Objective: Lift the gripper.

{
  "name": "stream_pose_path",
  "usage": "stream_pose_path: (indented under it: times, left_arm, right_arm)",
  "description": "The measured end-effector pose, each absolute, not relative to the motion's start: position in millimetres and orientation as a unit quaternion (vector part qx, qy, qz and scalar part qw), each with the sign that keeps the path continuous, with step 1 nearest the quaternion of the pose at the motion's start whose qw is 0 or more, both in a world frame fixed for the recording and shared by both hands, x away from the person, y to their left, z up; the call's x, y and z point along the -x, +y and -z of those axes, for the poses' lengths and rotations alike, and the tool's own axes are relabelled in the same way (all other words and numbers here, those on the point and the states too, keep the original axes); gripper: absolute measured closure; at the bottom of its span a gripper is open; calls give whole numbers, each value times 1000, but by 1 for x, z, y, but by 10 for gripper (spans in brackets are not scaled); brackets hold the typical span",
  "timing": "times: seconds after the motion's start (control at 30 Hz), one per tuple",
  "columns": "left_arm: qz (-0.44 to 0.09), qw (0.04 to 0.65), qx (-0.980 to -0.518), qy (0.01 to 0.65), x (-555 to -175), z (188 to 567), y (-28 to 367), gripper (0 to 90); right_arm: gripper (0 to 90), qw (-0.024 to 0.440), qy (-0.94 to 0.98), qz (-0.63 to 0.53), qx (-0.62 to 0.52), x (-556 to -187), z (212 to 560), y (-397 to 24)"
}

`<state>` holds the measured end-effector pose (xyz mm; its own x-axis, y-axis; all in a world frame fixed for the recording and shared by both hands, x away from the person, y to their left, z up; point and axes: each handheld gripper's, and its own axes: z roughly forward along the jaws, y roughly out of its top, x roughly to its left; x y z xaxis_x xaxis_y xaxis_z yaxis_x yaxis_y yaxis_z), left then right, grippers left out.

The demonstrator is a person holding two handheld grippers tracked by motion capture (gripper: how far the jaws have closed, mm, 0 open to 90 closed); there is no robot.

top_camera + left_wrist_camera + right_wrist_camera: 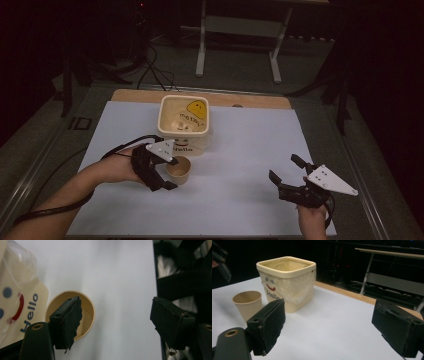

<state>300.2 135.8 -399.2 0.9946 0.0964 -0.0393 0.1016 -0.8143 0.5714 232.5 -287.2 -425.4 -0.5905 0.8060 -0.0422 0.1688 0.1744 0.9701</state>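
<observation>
Left tongs [170, 173] spread wide; right tongs [284, 173] likewise.

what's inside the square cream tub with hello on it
The tub holds a clear plastic liner, and the high view shows a yellow smiley print and some writing inside. Its bottom is too dim to tell if anything else lies there.

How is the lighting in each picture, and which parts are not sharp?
High view: dim, surroundings nearly black, only the white table lit. Left gripper view: bright, the paper cup and near jaws soft. Right gripper view: the bin sharp, the near jaws blurred, dark background.
</observation>
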Motion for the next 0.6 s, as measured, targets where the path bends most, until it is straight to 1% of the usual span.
stream_pose_path:
  times: [0.13, 0.17, 0.27, 0.53, 0.6]
  left_arm:
    - [2, 273, -961, 50, -305, 410, 130, 348]
    - [5, 271, -961, 50, -306, 412, 129, 380]
    - [0, 262, -964, 47, -308, 416, 126, 440]
    - [-31, 220, -974, 49, -312, 432, 120, 589]
    - [-37, 213, -975, 51, -313, 436, 120, 611]
  right_arm:
    - [116, 295, 710, -540, -343, -232, 425, -287]
    - [116, 295, 709, -541, -342, -232, 425, -287]
    - [116, 295, 710, -540, -342, -232, 425, -287]
    - [116, 292, 713, -539, -340, -233, 426, -286]
    - [116, 292, 714, -538, -340, -233, 426, -286]
